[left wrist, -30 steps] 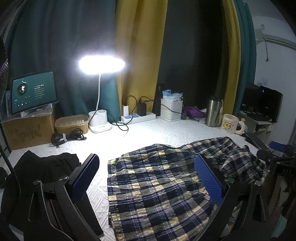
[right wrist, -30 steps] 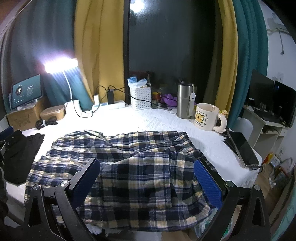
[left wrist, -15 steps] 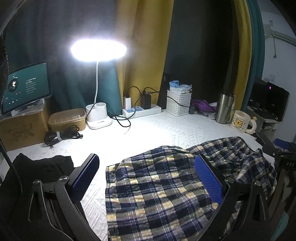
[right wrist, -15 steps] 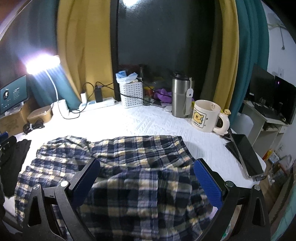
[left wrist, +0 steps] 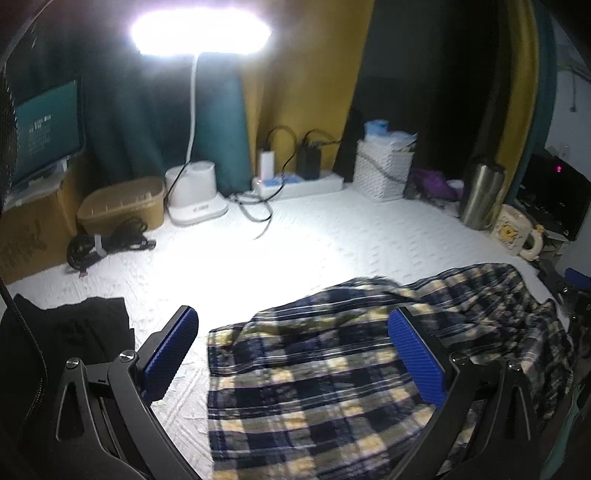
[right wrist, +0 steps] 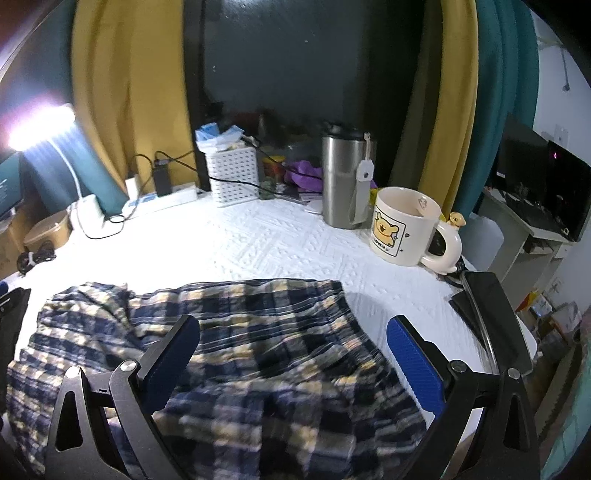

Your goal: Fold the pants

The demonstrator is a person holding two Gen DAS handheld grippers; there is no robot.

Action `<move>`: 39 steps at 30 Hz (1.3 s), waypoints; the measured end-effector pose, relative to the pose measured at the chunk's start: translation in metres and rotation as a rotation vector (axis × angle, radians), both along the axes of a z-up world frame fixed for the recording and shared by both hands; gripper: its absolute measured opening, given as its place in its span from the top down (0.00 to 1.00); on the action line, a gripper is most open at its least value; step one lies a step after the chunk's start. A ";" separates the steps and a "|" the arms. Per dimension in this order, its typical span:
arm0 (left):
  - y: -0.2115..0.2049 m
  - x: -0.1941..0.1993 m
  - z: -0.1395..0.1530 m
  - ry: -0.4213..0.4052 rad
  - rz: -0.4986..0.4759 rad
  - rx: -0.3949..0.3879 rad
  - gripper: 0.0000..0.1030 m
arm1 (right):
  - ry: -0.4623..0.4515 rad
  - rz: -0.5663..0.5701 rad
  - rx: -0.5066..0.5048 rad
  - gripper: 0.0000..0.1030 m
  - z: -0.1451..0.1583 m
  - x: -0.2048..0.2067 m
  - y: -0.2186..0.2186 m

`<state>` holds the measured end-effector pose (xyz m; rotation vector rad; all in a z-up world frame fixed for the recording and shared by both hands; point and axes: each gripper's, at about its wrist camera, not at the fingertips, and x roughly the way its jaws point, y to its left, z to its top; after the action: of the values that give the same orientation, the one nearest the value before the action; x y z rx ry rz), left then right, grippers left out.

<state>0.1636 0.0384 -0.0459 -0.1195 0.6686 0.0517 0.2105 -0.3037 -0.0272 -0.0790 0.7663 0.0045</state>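
Dim room; the desk lamp glares white, washing out the bedspread beneath. Fisheye edges curve dark; the plaid pants smear with motion blur.

Right wrist view: the right claw, fingers spread wide, above rumpled plaid pants on a white surface; a bear-print mug stands beside a steel tumbler.

One plaid pants, one mug, one tumbler
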 end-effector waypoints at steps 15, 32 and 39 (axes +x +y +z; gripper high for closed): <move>0.041 0.045 -0.062 0.240 -0.003 -0.055 0.02 | 0.123 -0.035 0.080 0.01 -0.035 0.066 -0.044; 0.014 0.056 -0.071 0.263 -0.125 -0.006 0.83 | 0.230 0.027 0.071 0.53 -0.082 0.098 -0.032; 0.014 0.045 -0.048 0.173 -0.097 -0.024 0.90 | 0.156 0.015 0.058 0.75 -0.067 0.086 -0.034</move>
<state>0.2082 0.0520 -0.0943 -0.1068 0.8472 -0.0395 0.2965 -0.3378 -0.0943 -0.0297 0.9208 0.0473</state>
